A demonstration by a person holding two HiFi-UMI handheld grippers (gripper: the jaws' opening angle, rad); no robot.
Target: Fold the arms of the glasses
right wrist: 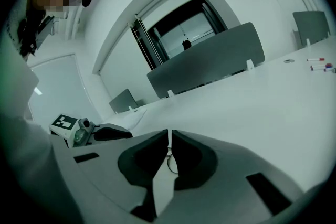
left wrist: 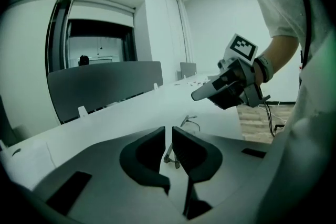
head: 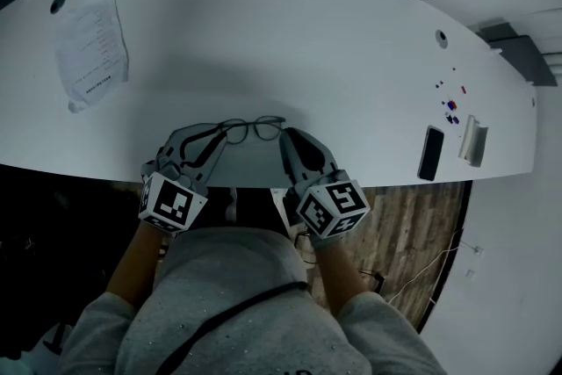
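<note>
1. Around: the white surface [head: 307, 39] carries a paper [head: 90, 48] at far left. At right are a dark phone [head: 430, 152], a silver block [head: 472, 140] just beside it, and small coloured pens [head: 451, 105] farther back. All lie well apart from my work.
2. The glasses [head: 253, 129] are at the near edge of the surface, between my two grippers, with one arm running into each.
3. Left gripper [head: 219, 133]: jaws drawn to a thin slit, pinching a glasses arm.
4. Right gripper [head: 285, 136]: jaws likewise nearly together, clamped on the other arm.
5. Writing: the print on the paper is too small to read. The gripper cubes [head: 171, 202] bear black-and-white square markers only.
</note>
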